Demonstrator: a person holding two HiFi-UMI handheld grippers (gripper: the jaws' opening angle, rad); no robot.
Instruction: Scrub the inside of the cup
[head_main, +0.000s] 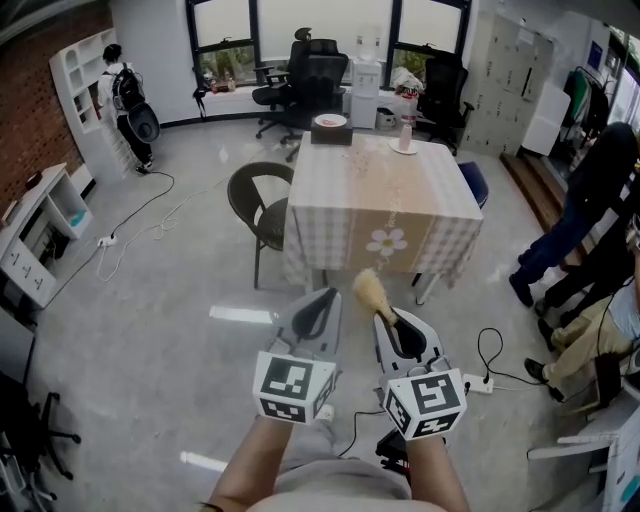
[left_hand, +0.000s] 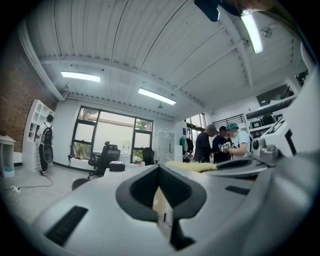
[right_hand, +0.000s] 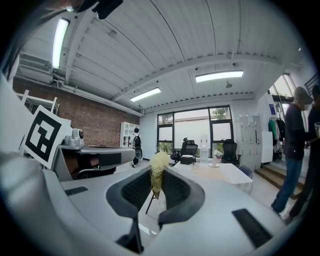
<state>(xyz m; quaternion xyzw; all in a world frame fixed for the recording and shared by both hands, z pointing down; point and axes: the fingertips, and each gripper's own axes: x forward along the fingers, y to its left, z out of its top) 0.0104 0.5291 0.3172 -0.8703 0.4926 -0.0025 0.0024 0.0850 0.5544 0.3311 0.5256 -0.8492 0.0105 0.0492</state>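
The left gripper (head_main: 324, 297) and right gripper (head_main: 386, 322) face the checked table (head_main: 340, 205); the right grips a brush (head_main: 368, 289)

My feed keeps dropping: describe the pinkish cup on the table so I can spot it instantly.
Find the square table with the checked, daisy-printed cloth. The pinkish cup stands on a pale saucer near its far right corner. Its neighbours are a dark box and a clear glass; it alone is pink.
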